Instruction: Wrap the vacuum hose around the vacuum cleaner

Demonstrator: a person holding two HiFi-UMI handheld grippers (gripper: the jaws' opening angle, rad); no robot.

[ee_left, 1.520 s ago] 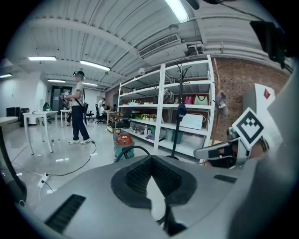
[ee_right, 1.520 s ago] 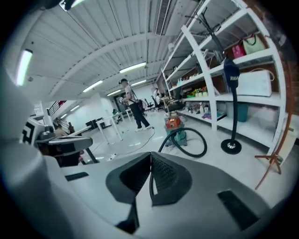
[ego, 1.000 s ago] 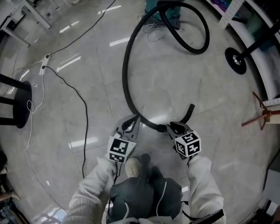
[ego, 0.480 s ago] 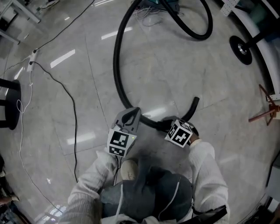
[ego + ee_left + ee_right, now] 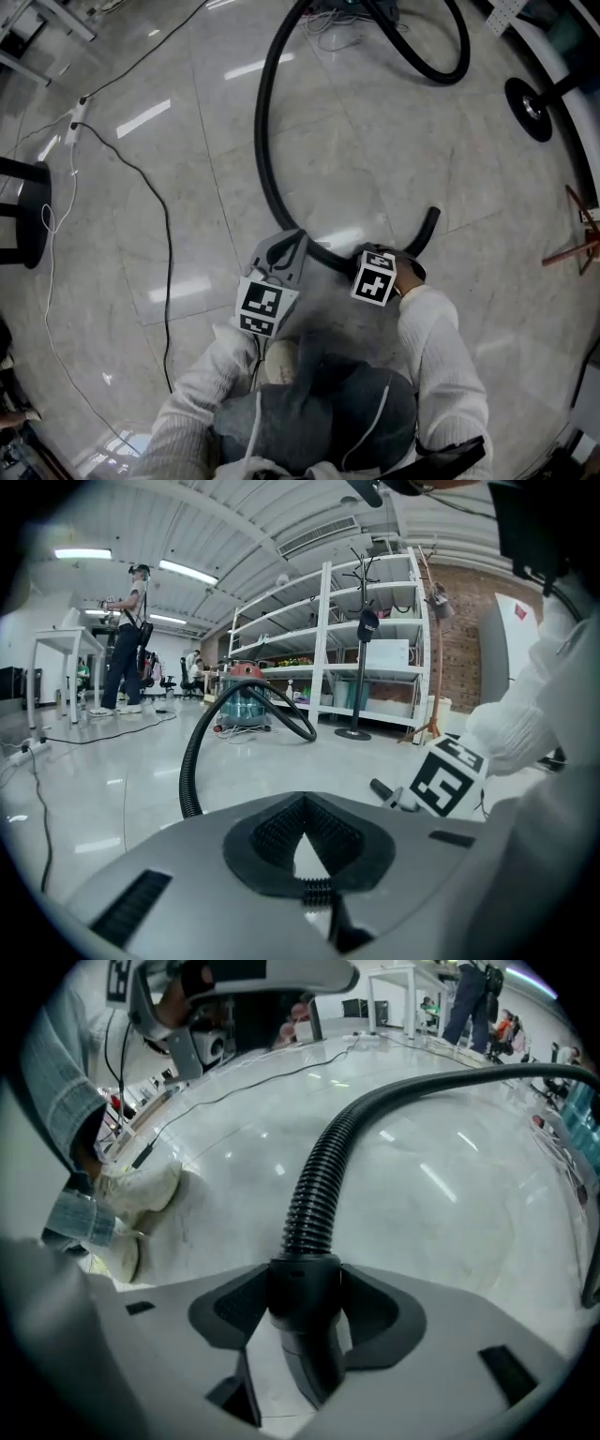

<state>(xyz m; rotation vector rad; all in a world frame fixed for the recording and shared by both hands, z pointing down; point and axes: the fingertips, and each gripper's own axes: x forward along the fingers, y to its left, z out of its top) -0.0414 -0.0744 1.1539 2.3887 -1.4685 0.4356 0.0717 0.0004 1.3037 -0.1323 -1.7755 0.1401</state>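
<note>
Glossy pale floor (image 5: 394, 159) spreading underfoot. Left gripper (image 5: 300, 803) sitting low, tips just beside hose (image 5: 267, 159), jaws pressing together at tips, nothing showing between. Right gripper (image 5: 305, 1283) pointing steeply down, jaws standing spread, having just been opening, smooth cuff (image 5: 305, 1326) of hose sitting between pads. Hose lying on floor, arcing away toward vacuum cleaner (image 5: 244, 703) standing well apart, before white shelving (image 5: 375, 639). Thin black cable (image 5: 169, 244) trailing at left.

The black ribbed vacuum hose (image 5: 263, 159) loops from the drum vacuum cleaner (image 5: 244, 697) far ahead back to the near middle. A thin black cable (image 5: 169, 253) lies left of it, a black disc-footed stand (image 5: 532, 109) right.
</note>
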